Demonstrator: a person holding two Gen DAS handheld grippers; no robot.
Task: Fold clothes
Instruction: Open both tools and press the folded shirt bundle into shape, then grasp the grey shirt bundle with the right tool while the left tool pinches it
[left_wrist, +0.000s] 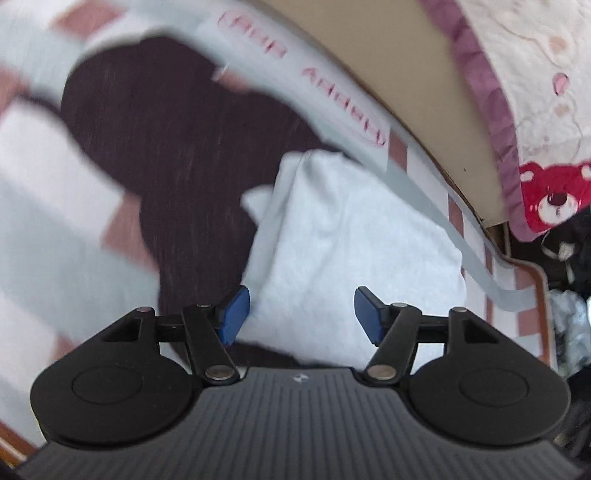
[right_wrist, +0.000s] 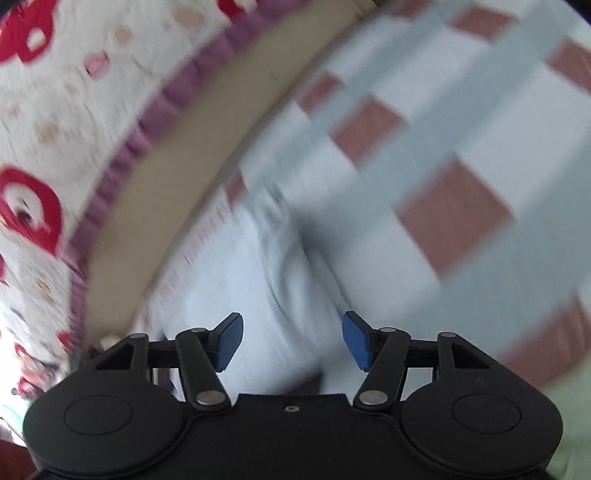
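Two garments lie on the checked bed cover (left_wrist: 55, 177): a white garment (left_wrist: 354, 236), already folded into a compact packet, and a dark maroon garment (left_wrist: 177, 147) spread flat to the left of it and partly under its near edge. In the left wrist view the white packet has its long axis running from near to far, with the narrower end pointing to the far side, close to the beige bed frame (left_wrist: 406, 81). The left gripper (left_wrist: 301, 314) hovers over the near end of the white packet with its blue pads wide apart and nothing between them. The right gripper (right_wrist: 291, 339) is also spread and empty, above white cloth (right_wrist: 258, 280) that is too blurred to read well; I think it is the same packet. My judgement: the white piece looks folded, so the moment fits either a last fold on it or a turn toward the maroon one. For the maroon garment, a next grasp would need both grippers at one edge, pads closing on one layer only.
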